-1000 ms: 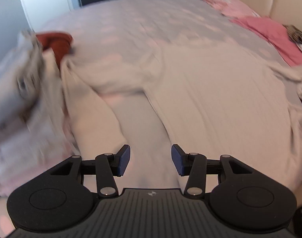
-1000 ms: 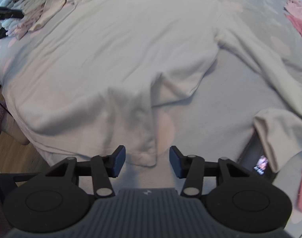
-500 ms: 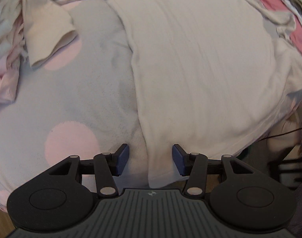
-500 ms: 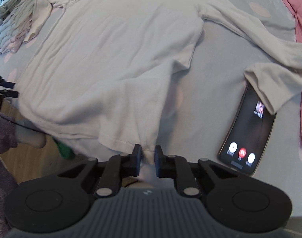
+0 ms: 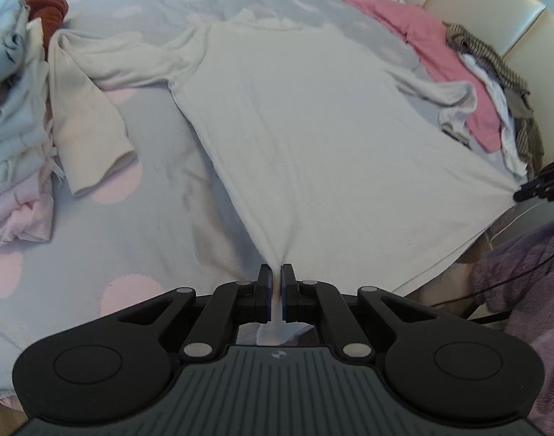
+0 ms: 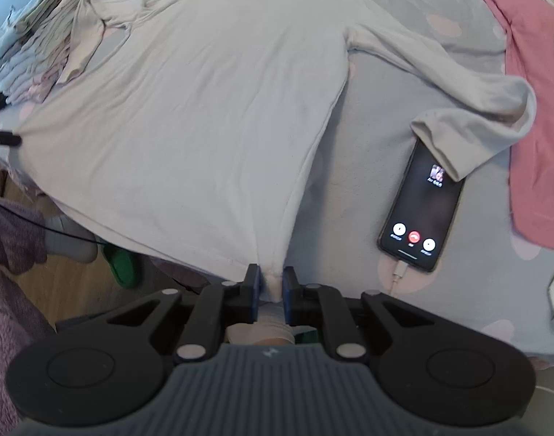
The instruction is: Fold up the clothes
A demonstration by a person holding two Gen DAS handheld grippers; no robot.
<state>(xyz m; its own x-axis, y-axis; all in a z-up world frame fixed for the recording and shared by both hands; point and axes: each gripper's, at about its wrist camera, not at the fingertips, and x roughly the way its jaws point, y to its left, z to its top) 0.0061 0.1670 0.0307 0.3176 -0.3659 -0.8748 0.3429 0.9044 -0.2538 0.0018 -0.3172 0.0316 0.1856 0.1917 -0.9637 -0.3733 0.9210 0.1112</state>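
Here, some parts are not clear to me. My right gripper (image 5: 524,193) is seen only as dark finger ends at the picture's right border, and in the right wrist view my left gripper (image 6: 8,140) is cut at the left edge. The shirt's hem between the two corners hangs over the bed's edge, so part of it is hidden. The right cuff covers the top of a smartphone (image 6: 418,210), whose screen is lit; its small text I cannot read.

The cream long-sleeve shirt (image 5: 313,127) lies flat on the grey bedsheet with pink dots (image 5: 160,200). Its long axis runs away from me, collar far, hem near me. The left sleeve bends back toward a pile of folded clothes (image 5: 11,116).

My left gripper (image 5: 275,277) is clenched on one hem corner. My right gripper (image 6: 270,279) pinches the other corner, with bunched cloth between the pads.
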